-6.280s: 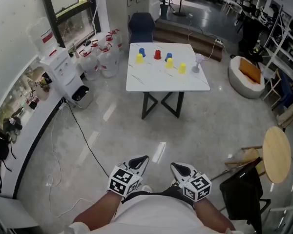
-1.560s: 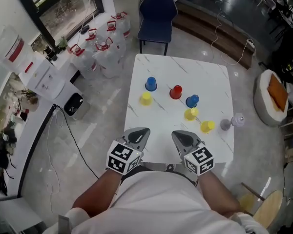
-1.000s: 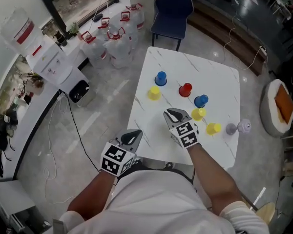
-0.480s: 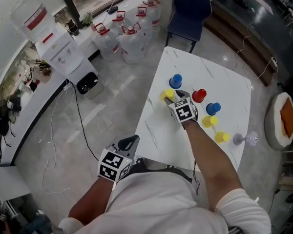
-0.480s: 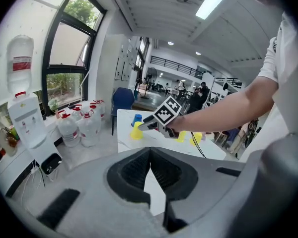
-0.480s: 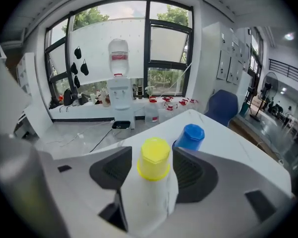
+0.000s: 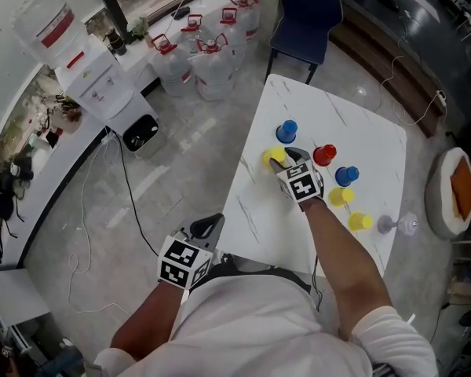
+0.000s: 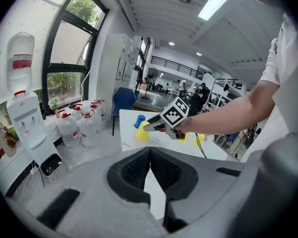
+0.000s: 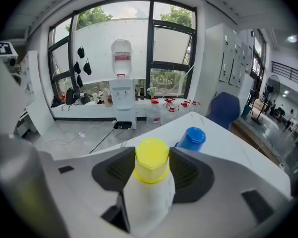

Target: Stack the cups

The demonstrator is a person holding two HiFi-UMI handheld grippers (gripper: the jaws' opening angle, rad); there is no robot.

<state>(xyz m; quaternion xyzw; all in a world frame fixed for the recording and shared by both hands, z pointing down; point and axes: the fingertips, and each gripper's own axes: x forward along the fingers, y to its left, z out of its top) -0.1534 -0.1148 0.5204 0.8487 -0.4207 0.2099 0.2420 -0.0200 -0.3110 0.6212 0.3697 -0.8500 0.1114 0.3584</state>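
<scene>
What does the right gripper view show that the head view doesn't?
Right gripper view only: the right tool with its jaws closing around the upturned yellow plastic cup, which stands between them. Head view only: red plastic cup, second blue cup, two more yellow cups, left tool. Both: that yellow cup, the blue plastic cup beyond it, white marble table, white water dispenser.
</scene>
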